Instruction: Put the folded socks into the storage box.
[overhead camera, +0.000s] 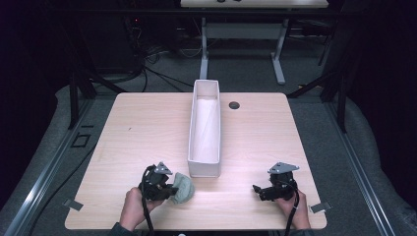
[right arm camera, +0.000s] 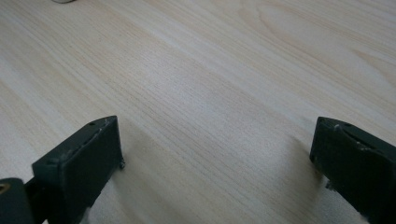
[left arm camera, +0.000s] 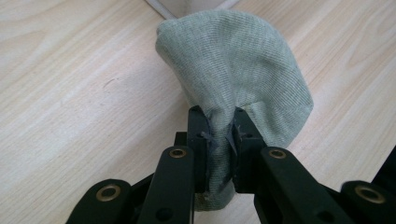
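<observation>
Bunched grey-green ribbed cloth [left arm camera: 233, 74]

Counter layout, near edge to far edge

A long open bin [overhead camera: 204, 129] stands on the counter [overhead camera: 142, 132] at its middle, running from near the person toward the far edge. A round hole [overhead camera: 234, 105] lies just right of the bin's far part. The left gripper [overhead camera: 169, 188] sits near-left of the bin, a bunched cloth [overhead camera: 183, 187] pinched between its jaws, just beside the bin's near end. The right gripper [overhead camera: 256, 189] rests near-right, well apart from the bin.
</observation>
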Action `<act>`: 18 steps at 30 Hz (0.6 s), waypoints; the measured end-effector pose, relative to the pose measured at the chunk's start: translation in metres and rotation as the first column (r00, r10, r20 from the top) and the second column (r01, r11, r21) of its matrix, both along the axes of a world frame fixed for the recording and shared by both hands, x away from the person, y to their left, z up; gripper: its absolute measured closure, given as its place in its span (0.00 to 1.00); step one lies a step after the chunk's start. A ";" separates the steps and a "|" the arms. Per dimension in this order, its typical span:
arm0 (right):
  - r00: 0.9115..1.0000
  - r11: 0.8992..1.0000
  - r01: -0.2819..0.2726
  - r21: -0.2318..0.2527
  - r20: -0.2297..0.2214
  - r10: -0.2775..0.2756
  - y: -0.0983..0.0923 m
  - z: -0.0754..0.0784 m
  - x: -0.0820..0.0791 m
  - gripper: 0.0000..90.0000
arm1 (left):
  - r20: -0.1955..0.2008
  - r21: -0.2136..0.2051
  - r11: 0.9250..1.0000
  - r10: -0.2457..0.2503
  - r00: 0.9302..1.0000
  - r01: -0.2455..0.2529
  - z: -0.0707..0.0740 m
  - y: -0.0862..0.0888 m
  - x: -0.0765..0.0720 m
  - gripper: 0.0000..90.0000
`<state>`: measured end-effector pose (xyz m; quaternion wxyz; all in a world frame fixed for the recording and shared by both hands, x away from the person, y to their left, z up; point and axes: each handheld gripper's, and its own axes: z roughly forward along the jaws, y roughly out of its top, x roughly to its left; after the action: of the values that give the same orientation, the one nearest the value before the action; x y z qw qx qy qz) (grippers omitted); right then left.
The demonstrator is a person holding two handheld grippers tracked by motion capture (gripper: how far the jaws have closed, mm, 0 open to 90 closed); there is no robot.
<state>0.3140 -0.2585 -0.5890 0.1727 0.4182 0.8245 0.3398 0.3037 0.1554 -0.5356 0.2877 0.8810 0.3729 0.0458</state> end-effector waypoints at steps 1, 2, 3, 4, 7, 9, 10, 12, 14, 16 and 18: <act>1.000 1.000 0.000 0.000 0.000 0.000 0.000 0.000 0.000 0.02 | 0.005 0.001 1.000 0.004 1.000 -0.004 0.001 0.001 0.000 0.90; 1.000 1.000 0.000 -0.001 0.000 0.000 0.000 0.000 0.000 0.02 | 0.010 -0.005 1.000 0.007 1.000 -0.007 0.003 0.003 0.000 0.90; 1.000 1.000 0.000 0.000 0.000 0.000 0.000 0.000 0.000 0.02 | 0.010 -0.005 1.000 0.010 1.000 -0.010 0.005 0.004 0.000 0.90; 1.000 1.000 0.000 0.000 0.000 0.000 0.000 0.000 0.000 0.02 | 0.013 -0.006 1.000 0.012 1.000 -0.012 0.006 0.005 -0.001 0.90; 1.000 1.000 0.000 0.000 0.000 0.000 0.000 0.000 0.000 0.02 | 0.023 -0.006 1.000 0.026 0.999 -0.026 0.010 0.008 0.000 0.90; 1.000 1.000 0.000 0.000 0.000 0.000 0.000 0.000 0.000 0.02 | 0.026 -0.008 1.000 0.029 0.999 -0.029 0.012 0.011 0.000 0.90; 1.000 1.000 0.000 0.000 0.000 0.000 0.000 0.000 0.000 0.02 | 0.030 -0.004 1.000 0.028 0.999 -0.028 0.013 0.012 0.000 0.90; 1.000 1.000 0.003 -0.003 0.003 -0.003 0.000 0.000 0.000 0.02 | 0.035 -0.001 1.000 0.030 0.999 -0.030 0.016 0.013 0.000 0.90; 1.000 1.000 0.007 0.002 0.003 -0.007 0.000 0.000 0.000 0.01 | 0.041 -0.002 1.000 0.031 0.999 -0.031 0.018 0.014 0.000 0.90; 1.000 1.000 0.006 0.001 0.005 -0.006 0.000 -0.001 0.001 0.00 | 0.044 0.002 1.000 0.030 0.999 -0.030 0.020 0.015 0.000 0.90; 1.000 1.000 0.006 0.002 0.006 -0.006 0.000 -0.001 0.002 0.00 | 0.047 0.002 0.999 0.032 0.998 -0.032 0.022 0.017 0.001 0.90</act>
<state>0.3162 -0.2583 -0.5900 0.1757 0.4199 0.8224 0.3412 0.3044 0.1725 -0.5138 0.2943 0.8739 0.3803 0.0714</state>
